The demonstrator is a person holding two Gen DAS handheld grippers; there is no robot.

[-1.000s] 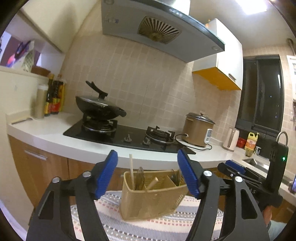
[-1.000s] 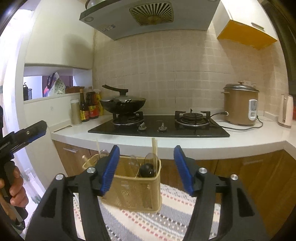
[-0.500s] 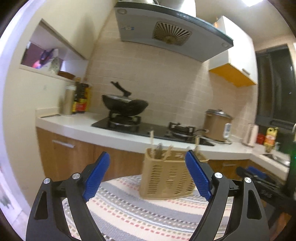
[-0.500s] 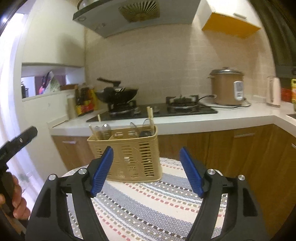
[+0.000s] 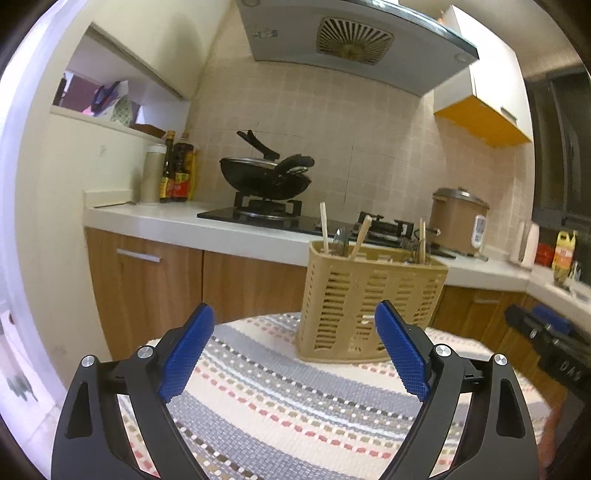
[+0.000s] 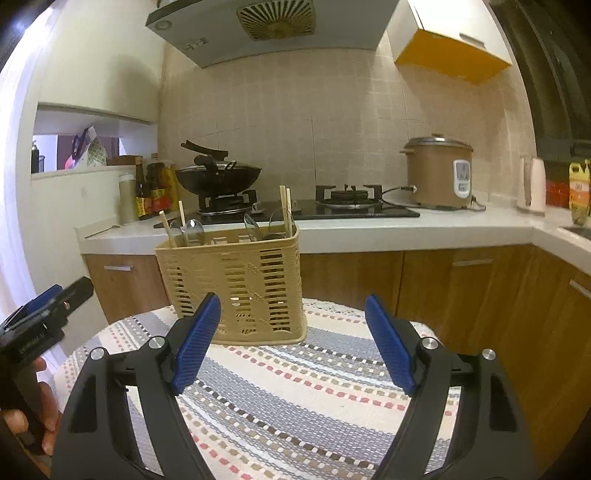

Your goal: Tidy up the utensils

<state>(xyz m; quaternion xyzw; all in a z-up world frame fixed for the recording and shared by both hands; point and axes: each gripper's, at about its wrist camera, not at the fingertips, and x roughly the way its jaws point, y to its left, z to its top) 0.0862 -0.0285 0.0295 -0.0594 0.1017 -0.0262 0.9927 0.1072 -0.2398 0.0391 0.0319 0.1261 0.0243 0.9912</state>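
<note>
A tan slotted utensil basket (image 5: pixel 369 299) stands upright on the striped cloth of a round table (image 5: pixel 280 406); it also shows in the right wrist view (image 6: pixel 236 284). Chopsticks (image 6: pixel 284 210) and spoons (image 6: pixel 194 230) stick up out of it. My left gripper (image 5: pixel 293 350) is open and empty, a short way in front of the basket and to its left. My right gripper (image 6: pixel 291 339) is open and empty, in front of the basket and slightly to its right. Each gripper shows at the edge of the other's view.
A kitchen counter (image 6: pixel 406 229) runs behind the table with a hob, a black wok (image 5: pixel 264 177), sauce bottles (image 5: pixel 177 170) and a rice cooker (image 6: pixel 437 171). Wooden cabinets (image 5: pixel 147 280) stand below. A range hood (image 5: pixel 354 33) hangs above.
Both grippers have drawn back and lowered from just above the basket. The basket now sits farther off and more of the striped cloth shows. Both stay open.
</note>
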